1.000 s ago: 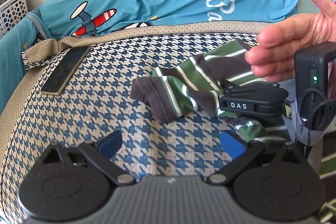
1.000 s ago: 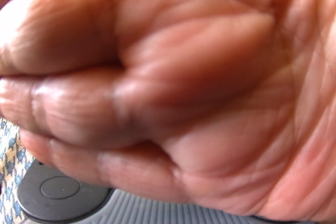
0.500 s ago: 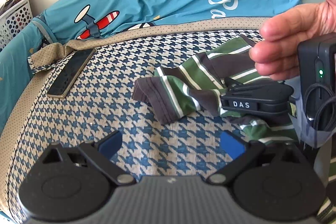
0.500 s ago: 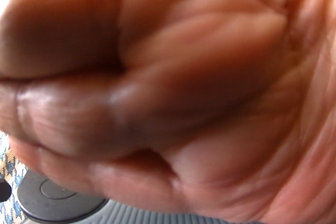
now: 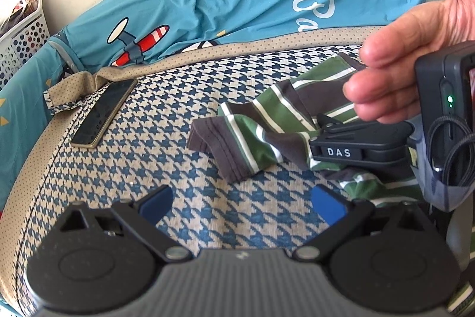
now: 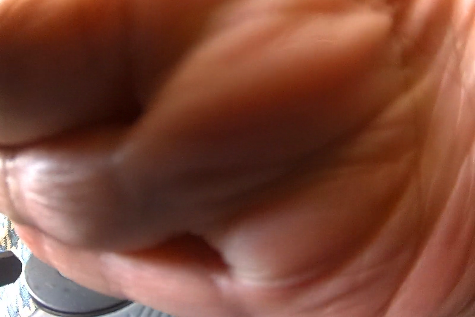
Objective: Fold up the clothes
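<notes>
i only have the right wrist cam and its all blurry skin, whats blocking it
Observer: A hand is held right in front of that camera, above the right gripper.
Operator: where are the clothes then
Observer: A striped garment lies crumpled on the houndstooth cover; the right gripper's tip overlaps it.
Operator: left fingers holding anything
Observer: No, the left gripper is open over bare cover, short of the garment.

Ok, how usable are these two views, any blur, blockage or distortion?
Left wrist view: sharp, bright daylight, strong fisheye curving of the houndstooth cushion; striped garment clearly readable. Right wrist view: almost wholly blocked by a blurred, out-of-focus hand close to the lens.
</notes>
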{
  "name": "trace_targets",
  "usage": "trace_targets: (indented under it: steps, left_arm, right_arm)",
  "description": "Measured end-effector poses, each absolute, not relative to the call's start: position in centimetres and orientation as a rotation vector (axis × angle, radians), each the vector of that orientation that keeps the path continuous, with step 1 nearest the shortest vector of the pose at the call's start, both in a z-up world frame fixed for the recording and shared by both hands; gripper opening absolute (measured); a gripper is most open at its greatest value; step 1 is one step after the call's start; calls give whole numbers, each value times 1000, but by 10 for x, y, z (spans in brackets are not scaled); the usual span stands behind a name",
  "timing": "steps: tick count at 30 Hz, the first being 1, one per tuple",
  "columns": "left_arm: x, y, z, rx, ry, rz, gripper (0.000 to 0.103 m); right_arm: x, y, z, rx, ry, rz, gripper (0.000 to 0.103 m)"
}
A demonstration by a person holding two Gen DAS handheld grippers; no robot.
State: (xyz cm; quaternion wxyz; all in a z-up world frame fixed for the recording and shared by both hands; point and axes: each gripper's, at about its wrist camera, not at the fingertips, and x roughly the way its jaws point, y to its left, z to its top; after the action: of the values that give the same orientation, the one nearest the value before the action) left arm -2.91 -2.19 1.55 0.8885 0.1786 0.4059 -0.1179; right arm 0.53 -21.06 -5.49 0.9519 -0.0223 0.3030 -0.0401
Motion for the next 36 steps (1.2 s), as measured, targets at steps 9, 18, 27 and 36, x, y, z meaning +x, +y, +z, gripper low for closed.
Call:
trace_targets:
  steps: [9,18,27,36]
  left_arm:
    - [-29,-20,16,366,845,-250,100]
    - [-30,-21,16,365,849,-255,100]
    - [-29,-21,16,364,849,-248,100]
    - [-29,-22,14,368,856,-243,100]
  right_arm:
    - [6,-222,-54,-44,616,-81,103]
    - [8,-233,-54,-45,618,-82,103]
    - [10,-244,-54,-46,619,-82,103]
    - [13,-256,-54,-43,621,-81,103]
